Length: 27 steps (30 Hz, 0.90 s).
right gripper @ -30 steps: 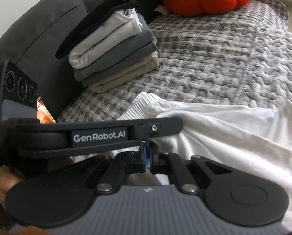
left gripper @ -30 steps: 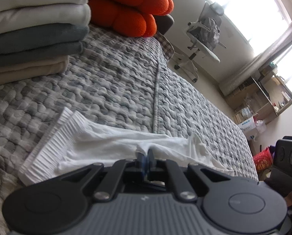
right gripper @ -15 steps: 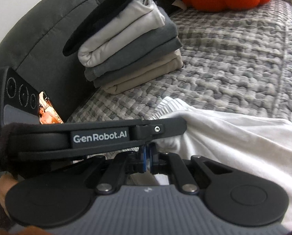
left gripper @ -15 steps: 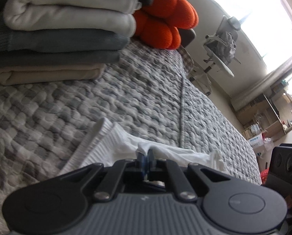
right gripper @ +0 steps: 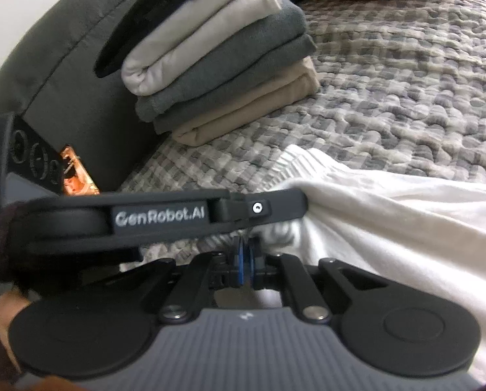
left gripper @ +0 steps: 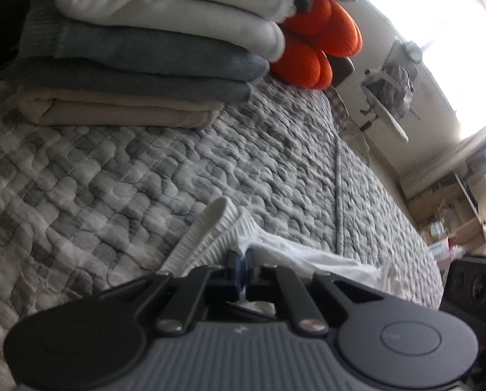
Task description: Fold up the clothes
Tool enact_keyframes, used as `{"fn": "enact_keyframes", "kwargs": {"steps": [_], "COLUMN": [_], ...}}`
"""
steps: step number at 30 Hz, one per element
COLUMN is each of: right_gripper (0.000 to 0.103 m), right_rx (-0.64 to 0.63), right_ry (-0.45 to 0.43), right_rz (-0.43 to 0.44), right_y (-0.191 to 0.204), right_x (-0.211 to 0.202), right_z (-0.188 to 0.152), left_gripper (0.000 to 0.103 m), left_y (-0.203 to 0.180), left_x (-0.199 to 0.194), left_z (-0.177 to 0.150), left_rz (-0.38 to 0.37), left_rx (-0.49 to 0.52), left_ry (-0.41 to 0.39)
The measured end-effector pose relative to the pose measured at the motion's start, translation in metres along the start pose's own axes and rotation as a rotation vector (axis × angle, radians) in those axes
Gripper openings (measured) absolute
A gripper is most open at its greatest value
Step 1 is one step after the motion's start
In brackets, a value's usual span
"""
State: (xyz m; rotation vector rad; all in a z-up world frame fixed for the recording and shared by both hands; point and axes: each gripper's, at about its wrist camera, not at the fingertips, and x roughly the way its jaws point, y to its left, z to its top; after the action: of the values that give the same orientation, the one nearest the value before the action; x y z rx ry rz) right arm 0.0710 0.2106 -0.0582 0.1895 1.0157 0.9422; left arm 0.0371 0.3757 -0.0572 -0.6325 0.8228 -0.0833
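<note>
One white garment (right gripper: 389, 221) in front of me, one stack of folded clothes (right gripper: 217, 65) with about five pieces that I can count, one orange cushion (left gripper: 314, 49), one office chair (left gripper: 389, 88), my two hand-held grippers, left (left gripper: 241, 267) and right (right gripper: 244, 254), one bed (left gripper: 178, 169)

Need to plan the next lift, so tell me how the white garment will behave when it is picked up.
The white garment is probably floppy: it drapes in soft creases from where the left tool pinches it. It looks thin, so likely light. Its ribbed waistband stands in a stiffer ridge and may hold shape better; the rest will likely sag.
</note>
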Motion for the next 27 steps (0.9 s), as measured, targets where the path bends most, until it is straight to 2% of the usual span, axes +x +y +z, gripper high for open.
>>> {"fn": "enact_keyframes", "kwargs": {"steps": [4, 5, 6, 7, 8, 17, 27], "right_gripper": [0.017, 0.022, 0.036, 0.042, 0.044, 0.044, 0.044], "right_rx": [-0.035, -0.039, -0.043, -0.047, -0.052, -0.083, -0.179], "right_ry": [0.011, 0.010, 0.009, 0.008, 0.000, -0.052, -0.092], "right_rz": [0.028, 0.028, 0.029, 0.030, 0.032, -0.033, -0.249], "right_y": [0.006, 0.006, 0.007, 0.008, 0.008, -0.004, -0.030], "right_x": [-0.005, -0.008, -0.011, -0.014, -0.019, -0.068, -0.123], "right_z": [0.000, -0.001, -0.001, -0.001, -0.001, -0.002, -0.024], "left_gripper": [0.003, 0.003, 0.003, 0.003, 0.003, 0.004, 0.004], "left_y": [0.004, 0.003, 0.003, 0.002, 0.000, -0.023, -0.044], "left_x": [-0.007, -0.009, -0.011, -0.014, -0.017, -0.040, -0.041], "left_z": [0.001, 0.001, 0.000, 0.000, -0.001, -0.007, -0.015], "left_rz": [-0.014, -0.011, -0.010, -0.010, -0.010, -0.024, -0.009], "left_rx": [-0.036, -0.038, -0.042, -0.043, -0.044, 0.031, 0.159], "left_ry": [-0.032, -0.042, -0.051, -0.061, -0.070, -0.135, -0.139]}}
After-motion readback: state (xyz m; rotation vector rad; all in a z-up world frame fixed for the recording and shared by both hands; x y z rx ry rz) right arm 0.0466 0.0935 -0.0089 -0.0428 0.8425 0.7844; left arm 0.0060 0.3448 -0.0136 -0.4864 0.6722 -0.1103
